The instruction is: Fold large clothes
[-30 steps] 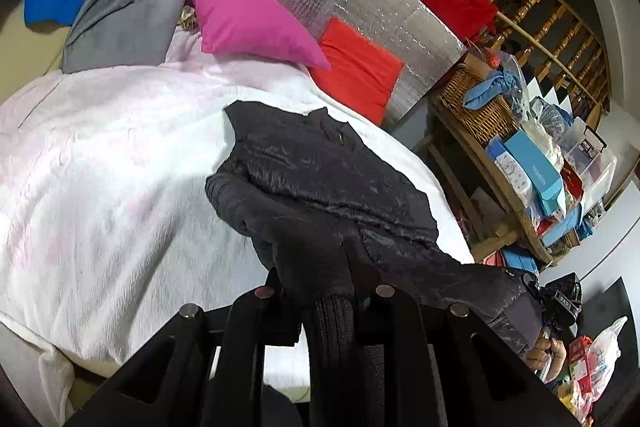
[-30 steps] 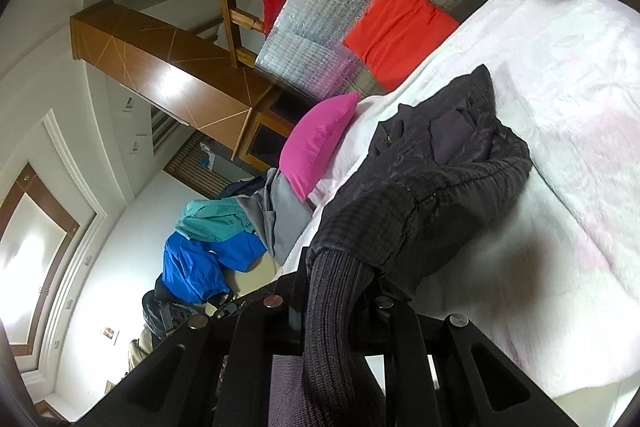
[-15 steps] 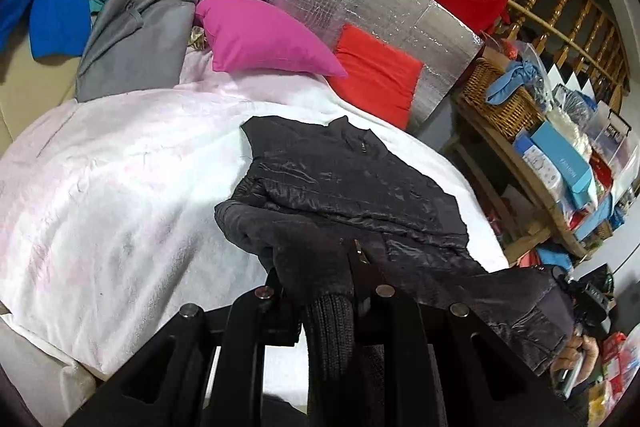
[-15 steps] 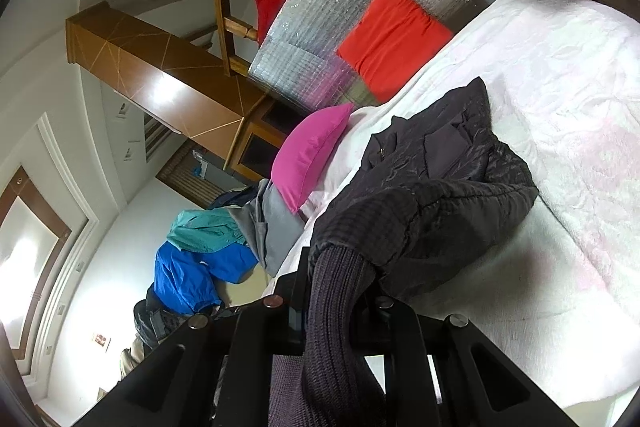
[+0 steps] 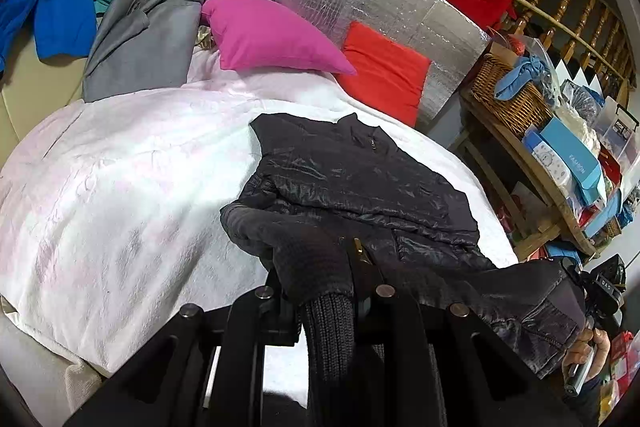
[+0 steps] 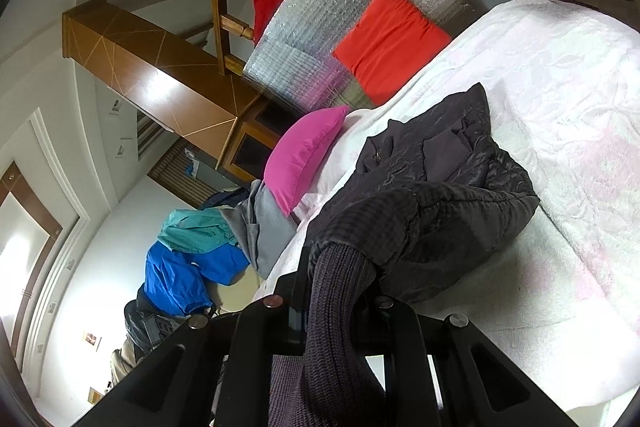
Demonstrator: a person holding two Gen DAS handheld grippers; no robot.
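Two grippers, left (image 5: 324, 291) and right (image 6: 332, 291), each clenched on a ribbed cuff of the dark jacket (image 5: 352, 179) lying at 12 o'clock on the bed (image 5: 120, 167); slick shell, apparently, could slide and skew the fold.

The jacket (image 5: 352, 179) lies on the bed (image 5: 120, 187), two pillows (image 5: 272, 35) at the far end, shelves (image 5: 560, 187) right

Bed: white blanket (image 5: 120, 187) spread right across it.
On it: dark jacket (image 5: 352, 179), pink pillow (image 5: 264, 35), red cushion (image 5: 384, 71), grey garment (image 5: 140, 43).
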